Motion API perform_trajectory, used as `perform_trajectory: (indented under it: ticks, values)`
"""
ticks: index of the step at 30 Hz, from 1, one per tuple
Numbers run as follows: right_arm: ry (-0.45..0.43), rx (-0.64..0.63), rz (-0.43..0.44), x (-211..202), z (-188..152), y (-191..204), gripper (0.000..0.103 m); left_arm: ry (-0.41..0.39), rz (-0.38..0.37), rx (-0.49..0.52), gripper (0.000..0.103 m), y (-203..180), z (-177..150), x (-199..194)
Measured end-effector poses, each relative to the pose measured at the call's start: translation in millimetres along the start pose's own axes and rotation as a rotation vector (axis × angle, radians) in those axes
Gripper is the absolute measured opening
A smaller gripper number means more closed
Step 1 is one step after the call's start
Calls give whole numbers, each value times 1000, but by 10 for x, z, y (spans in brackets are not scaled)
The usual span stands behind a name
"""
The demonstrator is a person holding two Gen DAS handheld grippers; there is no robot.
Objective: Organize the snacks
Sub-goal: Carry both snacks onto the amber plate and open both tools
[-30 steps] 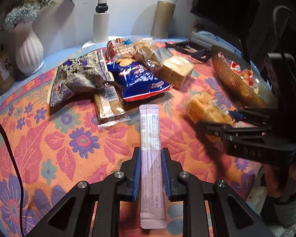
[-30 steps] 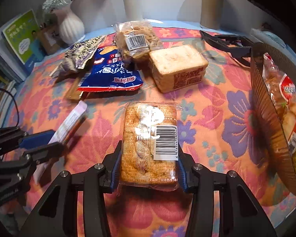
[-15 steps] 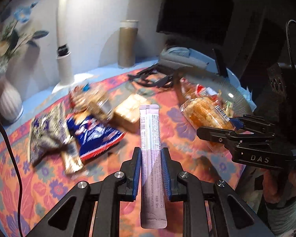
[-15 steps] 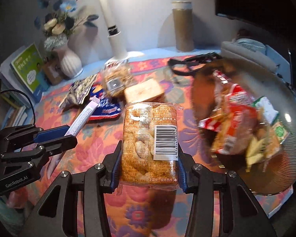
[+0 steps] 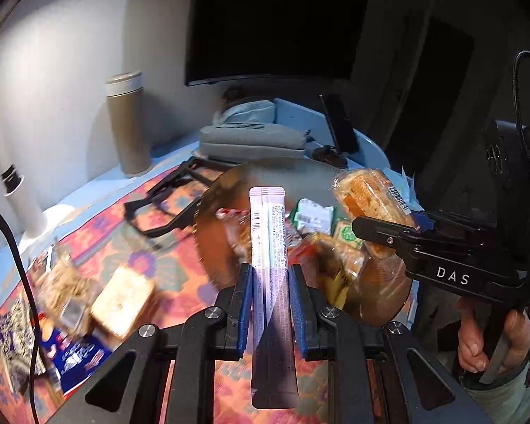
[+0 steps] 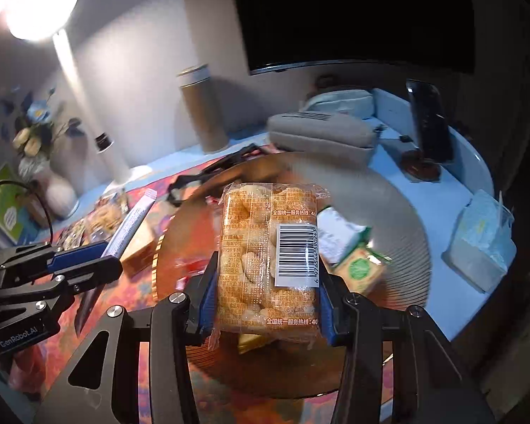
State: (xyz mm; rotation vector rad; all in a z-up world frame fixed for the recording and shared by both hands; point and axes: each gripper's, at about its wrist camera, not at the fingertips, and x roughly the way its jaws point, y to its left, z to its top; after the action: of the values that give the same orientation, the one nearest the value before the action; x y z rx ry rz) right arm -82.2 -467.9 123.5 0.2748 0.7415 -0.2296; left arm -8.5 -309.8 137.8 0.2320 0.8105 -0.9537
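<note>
- The left gripper (image 5: 270,304), its blue-padded jaws clamped on a slim lilac-and-white stick sachet (image 5: 269,243), holds the sachet lengthwise along the fingers, its free end reaching over the ribbed amber snack bowl (image 6: 399,219) — apparently so it can drop straight in.
- The right gripper (image 6: 266,300) is closed on a clear-wrapped pack of golden puffed biscuits (image 6: 265,258), pinched by its long sides with the barcode up, above the same bowl.
- Both tools tilt downward, side by side; a hand (image 5: 491,339) wraps the right gripper's handle at the table's near right edge.
- The bowl, at the right end of the floral tablecloth (image 5: 166,265), already holds several wrapped snacks — a blue crisp bag (image 5: 77,357) and a boxy bread pack (image 5: 123,300) lie unsorted toward the left edge.
- The likely next step: release over the bowl.
</note>
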Motion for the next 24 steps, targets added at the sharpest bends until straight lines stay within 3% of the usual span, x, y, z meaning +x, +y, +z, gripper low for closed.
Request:
perform_trajectory:
  ticks: [13, 14, 17, 24]
  values:
    - [-35, 87, -53, 65, 219, -492, 45, 6, -39, 44, 19, -322, 420, 495]
    - [-30, 85, -52, 83, 228, -491, 47, -10, -17, 57, 22, -353, 432, 513]
    - [-16, 91, -50, 127, 238, -491, 52, -23, 34, 76, 57, -374, 401, 538]
    - [-8, 95, -45, 121, 191, -479, 54, -20, 36, 28, 58, -143, 245, 417]
